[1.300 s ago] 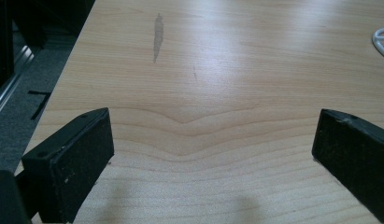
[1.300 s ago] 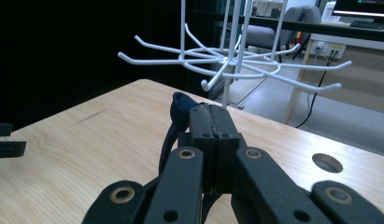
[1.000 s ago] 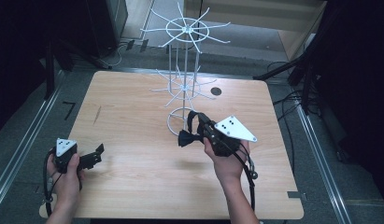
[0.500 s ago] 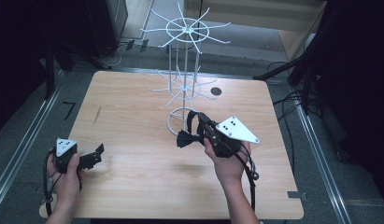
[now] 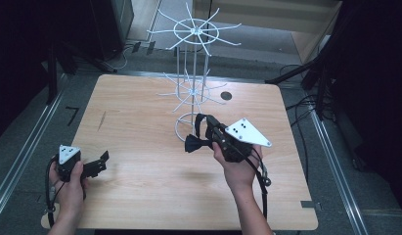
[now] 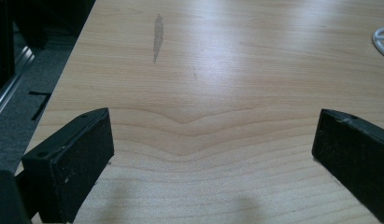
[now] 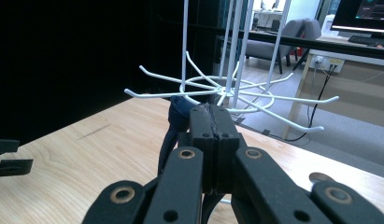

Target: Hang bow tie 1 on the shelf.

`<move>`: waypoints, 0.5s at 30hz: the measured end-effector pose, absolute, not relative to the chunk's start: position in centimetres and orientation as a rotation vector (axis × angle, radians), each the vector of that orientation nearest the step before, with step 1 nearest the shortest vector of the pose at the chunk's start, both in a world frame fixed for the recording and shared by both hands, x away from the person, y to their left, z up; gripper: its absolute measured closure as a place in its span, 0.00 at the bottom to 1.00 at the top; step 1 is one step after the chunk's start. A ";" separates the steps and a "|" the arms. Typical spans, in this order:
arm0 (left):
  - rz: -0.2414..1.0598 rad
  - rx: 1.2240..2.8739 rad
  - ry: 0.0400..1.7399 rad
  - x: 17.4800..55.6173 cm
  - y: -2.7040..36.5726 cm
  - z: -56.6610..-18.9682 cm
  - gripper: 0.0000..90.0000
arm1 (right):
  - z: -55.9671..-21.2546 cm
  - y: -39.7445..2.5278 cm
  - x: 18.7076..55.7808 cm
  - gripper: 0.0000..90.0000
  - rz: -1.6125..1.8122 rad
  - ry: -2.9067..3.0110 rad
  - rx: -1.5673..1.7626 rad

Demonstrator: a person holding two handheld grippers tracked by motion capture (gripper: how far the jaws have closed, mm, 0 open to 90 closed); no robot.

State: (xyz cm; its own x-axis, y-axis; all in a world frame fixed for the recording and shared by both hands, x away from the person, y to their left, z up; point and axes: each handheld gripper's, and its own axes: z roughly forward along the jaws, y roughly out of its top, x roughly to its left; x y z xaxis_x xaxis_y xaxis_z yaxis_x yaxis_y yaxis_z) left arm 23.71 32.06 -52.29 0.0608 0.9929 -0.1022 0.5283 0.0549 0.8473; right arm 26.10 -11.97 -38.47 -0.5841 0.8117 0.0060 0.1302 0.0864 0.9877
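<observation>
Beside wire rack (image 5: 192, 88), right hand-held gripper (image 5: 204, 131) clamping bow tie (image 5: 193, 143)

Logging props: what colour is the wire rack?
White; the wire rack shows best in the high view.

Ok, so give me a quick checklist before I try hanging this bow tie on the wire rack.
1. Grip: right gripper is shut on the black bow tie. Ok.
2. Strap loop open enough to take a hook: cannot tell, the jaws hide part of it.
3. Lower hooks of the white wire rack are bare, just ahead of the jaws. Ok.
4. Rack upright on the table. Ok.
5. Left gripper open, low at the table's near left, well apart from the rack. Ok.
</observation>
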 end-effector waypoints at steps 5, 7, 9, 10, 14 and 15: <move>0.764 1.573 1.567 23.7 32.1 -52.3 0.00 | -38.2 -11.8 26.6 1.00 1.534 1.802 0.927; 0.764 1.573 1.566 23.7 32.1 -52.3 0.00 | -38.2 -11.7 26.8 1.00 1.531 1.805 0.930; 0.765 1.572 1.566 23.7 32.1 -52.3 0.00 | -38.1 -11.6 27.0 1.00 1.532 1.809 0.928; 0.763 1.572 1.567 23.7 32.1 -52.3 0.00 | -38.1 -11.5 27.0 1.00 1.534 1.809 0.930; 0.762 1.570 1.567 23.7 32.1 -52.3 0.00 | -38.0 -11.4 27.3 1.00 1.531 1.812 0.931; 0.763 1.571 1.567 23.7 32.1 -52.3 0.00 | -38.1 -11.4 27.4 1.00 1.530 1.813 0.932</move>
State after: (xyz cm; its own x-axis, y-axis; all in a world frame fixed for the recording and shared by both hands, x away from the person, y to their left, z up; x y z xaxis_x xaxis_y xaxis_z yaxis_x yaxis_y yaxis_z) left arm 23.72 32.07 -52.29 0.0621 0.9923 -0.1069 0.5282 0.0581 0.8472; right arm 27.44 -11.35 -38.07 -0.5844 0.8115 0.0039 0.1404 0.0963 0.9854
